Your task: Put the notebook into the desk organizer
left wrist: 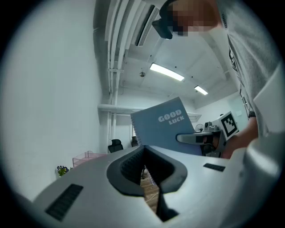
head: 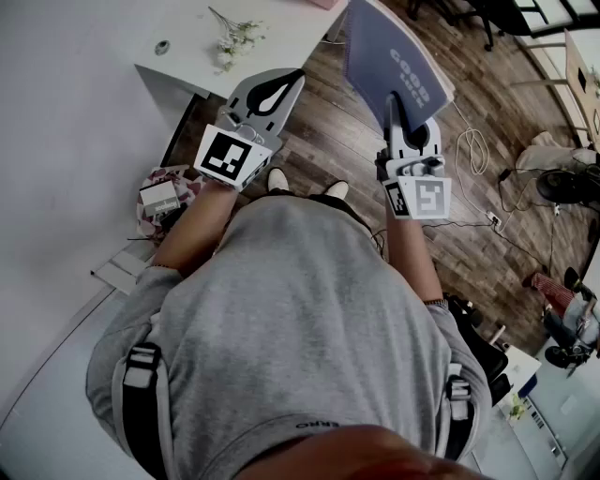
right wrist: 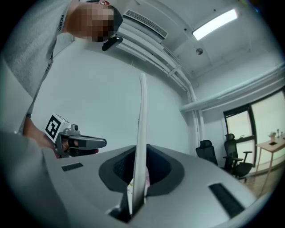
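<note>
Head view: right gripper [head: 395, 105] is clamping its fingers [right wrist: 187, 173] on the blue notebook [head: 384, 52], holding it upright above the wooden floor [head: 328, 141]; left gripper [head: 292, 79] is hovering alongside, fingers closed together on nothing.

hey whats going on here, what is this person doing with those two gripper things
A person stands with a gripper in each hand. The right gripper has its jaws shut on the bottom edge of a blue-grey notebook marked GOOD LUCK and holds it up in the air. The left gripper is empty, jaws together. The notebook is not yet in any organizer. A white desk with small flowers lies ahead.
</note>
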The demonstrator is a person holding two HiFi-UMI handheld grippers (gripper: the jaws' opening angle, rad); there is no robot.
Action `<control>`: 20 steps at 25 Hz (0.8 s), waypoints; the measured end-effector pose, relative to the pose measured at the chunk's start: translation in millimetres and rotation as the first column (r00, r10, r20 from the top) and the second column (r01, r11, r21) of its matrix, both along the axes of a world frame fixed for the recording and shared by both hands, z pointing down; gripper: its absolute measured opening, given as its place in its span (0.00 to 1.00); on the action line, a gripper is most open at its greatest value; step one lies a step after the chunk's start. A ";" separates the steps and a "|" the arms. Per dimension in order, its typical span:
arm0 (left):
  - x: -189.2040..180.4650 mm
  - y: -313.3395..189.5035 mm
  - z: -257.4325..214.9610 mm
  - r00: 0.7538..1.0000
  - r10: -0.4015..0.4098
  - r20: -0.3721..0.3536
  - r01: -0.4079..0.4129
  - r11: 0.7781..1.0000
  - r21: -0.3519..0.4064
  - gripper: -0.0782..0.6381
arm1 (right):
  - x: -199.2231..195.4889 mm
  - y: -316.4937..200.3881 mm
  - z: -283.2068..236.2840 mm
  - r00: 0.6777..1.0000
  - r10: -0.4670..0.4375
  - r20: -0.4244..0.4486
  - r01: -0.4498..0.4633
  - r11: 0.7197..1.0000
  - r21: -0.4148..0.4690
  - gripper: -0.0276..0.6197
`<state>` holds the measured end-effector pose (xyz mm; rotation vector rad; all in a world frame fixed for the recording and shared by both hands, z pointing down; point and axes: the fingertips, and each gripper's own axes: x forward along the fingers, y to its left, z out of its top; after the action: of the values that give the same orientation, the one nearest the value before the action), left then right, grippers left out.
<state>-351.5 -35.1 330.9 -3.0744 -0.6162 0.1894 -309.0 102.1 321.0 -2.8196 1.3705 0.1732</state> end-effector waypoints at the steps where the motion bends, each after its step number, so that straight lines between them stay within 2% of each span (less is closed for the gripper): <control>1: -1.8 0.4 -4.4 1.000 -0.003 -0.007 0.003 1.000 -0.001 0.13 | -2.2 -0.8 -0.7 1.000 -0.002 -0.003 0.002 1.000 -0.002 0.10; 7: -11.4 6.3 -12.8 0.999 -0.027 -0.025 0.027 1.000 0.007 0.13 | -6.8 6.2 -6.8 1.000 -0.010 -0.021 0.011 1.000 0.009 0.10; 11: -15.4 14.4 -13.6 0.999 -0.034 -0.016 0.035 0.999 0.020 0.13 | -7.0 14.9 -5.6 1.000 -0.025 0.008 0.025 0.999 0.047 0.10; 15: -21.4 21.9 -10.2 0.999 -0.030 -0.014 0.030 0.999 0.017 0.13 | -12.0 28.8 19.8 0.998 -0.040 0.043 0.038 0.997 0.065 0.10; 20: -18.5 36.8 -12.7 1.000 -0.030 -0.008 0.030 0.999 0.021 0.13 | -16.6 34.6 1.3 0.998 -0.055 0.034 0.054 0.997 0.051 0.10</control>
<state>-370.0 1.6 318.2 -3.0586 -0.5680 0.1931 -325.6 136.6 322.3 -2.7278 1.4135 0.1538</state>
